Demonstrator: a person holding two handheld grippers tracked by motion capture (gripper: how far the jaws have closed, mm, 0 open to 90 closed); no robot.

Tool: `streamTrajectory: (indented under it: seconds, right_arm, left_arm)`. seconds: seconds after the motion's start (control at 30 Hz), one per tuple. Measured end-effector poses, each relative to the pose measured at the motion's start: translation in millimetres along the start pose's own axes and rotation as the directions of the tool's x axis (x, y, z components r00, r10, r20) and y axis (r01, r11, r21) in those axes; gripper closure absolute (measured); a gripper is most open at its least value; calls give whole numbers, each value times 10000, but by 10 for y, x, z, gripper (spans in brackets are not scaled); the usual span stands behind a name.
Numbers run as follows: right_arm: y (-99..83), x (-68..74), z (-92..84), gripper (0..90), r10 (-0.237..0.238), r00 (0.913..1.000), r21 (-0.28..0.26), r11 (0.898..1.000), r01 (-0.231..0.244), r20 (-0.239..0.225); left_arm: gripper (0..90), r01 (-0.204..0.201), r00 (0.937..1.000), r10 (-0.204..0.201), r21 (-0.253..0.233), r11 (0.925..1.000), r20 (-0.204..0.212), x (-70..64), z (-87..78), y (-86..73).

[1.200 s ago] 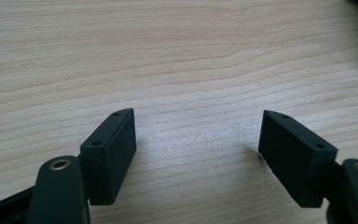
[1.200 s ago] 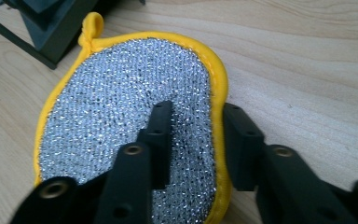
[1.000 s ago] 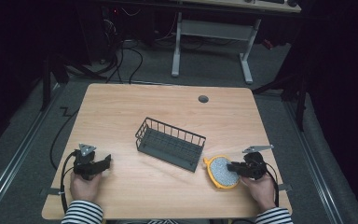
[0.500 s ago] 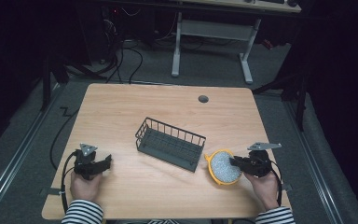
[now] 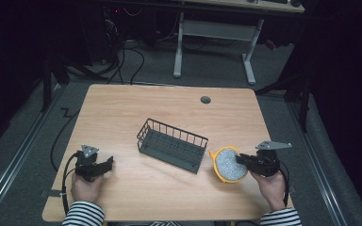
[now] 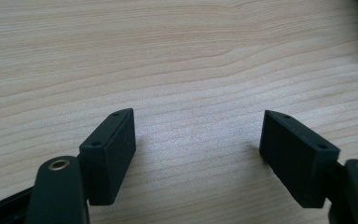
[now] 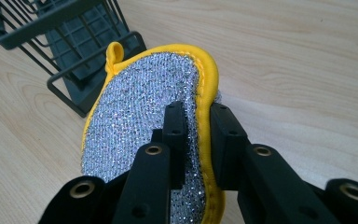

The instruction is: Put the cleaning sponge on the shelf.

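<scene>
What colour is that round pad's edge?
Yellow, around a glittery silver face; the scrubbing pad shows best in the right gripper view.

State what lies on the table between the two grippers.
In the high view, a dark wire basket sits between the left gripper and the right gripper, which pinches a silver, yellow-edged scrubber.

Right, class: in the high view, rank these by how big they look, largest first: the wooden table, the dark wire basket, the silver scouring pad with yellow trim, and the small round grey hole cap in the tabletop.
1. Wooden table
2. Dark wire basket
3. Silver scouring pad with yellow trim
4. Round grey hole cap
</scene>
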State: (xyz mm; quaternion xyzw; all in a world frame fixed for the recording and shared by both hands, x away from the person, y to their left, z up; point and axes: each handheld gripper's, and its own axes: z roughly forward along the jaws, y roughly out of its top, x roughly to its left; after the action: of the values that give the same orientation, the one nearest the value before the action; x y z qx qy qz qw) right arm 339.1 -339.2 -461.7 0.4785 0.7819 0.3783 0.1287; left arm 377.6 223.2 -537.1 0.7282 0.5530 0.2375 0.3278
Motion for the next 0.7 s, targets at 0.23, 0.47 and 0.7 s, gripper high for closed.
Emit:
streamTrajectory:
  seconds: [0.23, 0.47, 0.7]
  right_arm:
    - [107, -5, -102, 781, 23, 9998, -143, 9999, -20, 187]
    - [294, 62, -245, 781, -334, 9990, -514, 9981, 349, 292]
    - [481, 103, -255, 781, -592, 9975, -646, 9960, 616, 375]
  left_arm:
    - [269, -64, 10000, 64, 5, 10000, 3, -11, 1, 0]
    - [268, -60, 10000, 60, 4, 10000, 17, -10, 1, 0]
    - [269, -50, 10000, 50, 2, 10000, 51, -7, 1, 0]
